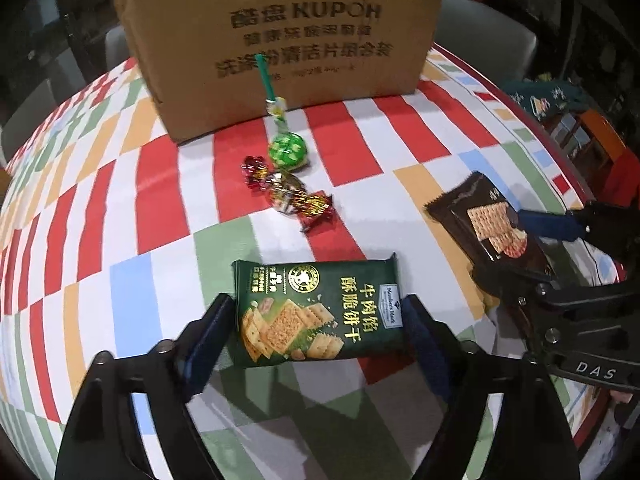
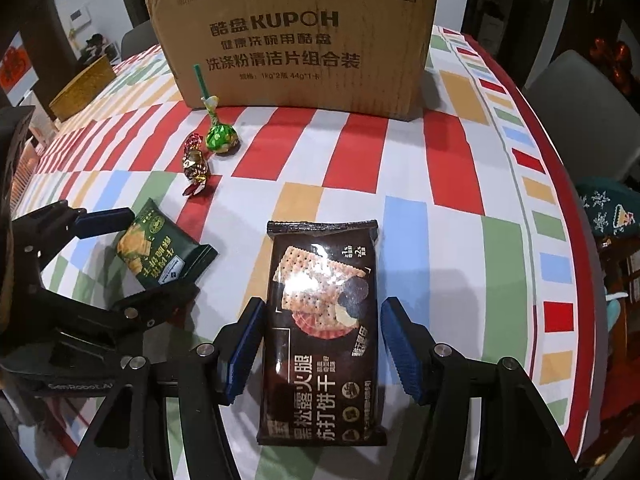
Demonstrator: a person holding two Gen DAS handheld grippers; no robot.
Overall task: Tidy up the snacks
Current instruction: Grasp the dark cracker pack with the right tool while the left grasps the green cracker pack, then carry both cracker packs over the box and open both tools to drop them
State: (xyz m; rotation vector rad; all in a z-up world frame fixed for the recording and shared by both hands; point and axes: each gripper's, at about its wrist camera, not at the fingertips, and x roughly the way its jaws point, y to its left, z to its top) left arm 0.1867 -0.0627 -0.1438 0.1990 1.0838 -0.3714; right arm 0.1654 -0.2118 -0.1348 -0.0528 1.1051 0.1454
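Note:
A green cracker pack (image 1: 318,312) lies flat on the checkered tablecloth between the fingers of my left gripper (image 1: 320,320); the jaws are open and straddle it, the pads close to its sides. A dark brown cracker pack (image 2: 324,328) lies between the fingers of my right gripper (image 2: 320,344), which is open with gaps on both sides. Each gripper shows in the other view: right gripper (image 1: 516,240), left gripper (image 2: 156,248). A green lollipop (image 1: 286,152) and a red-gold wrapped candy (image 1: 288,196) lie farther back.
A large cardboard box (image 1: 280,28) labelled KUPOH stands at the back of the table (image 2: 400,184). The table's right edge (image 2: 568,184) curves close by, with chairs (image 2: 588,120) beyond it. A yellow box (image 2: 82,86) sits at the far left.

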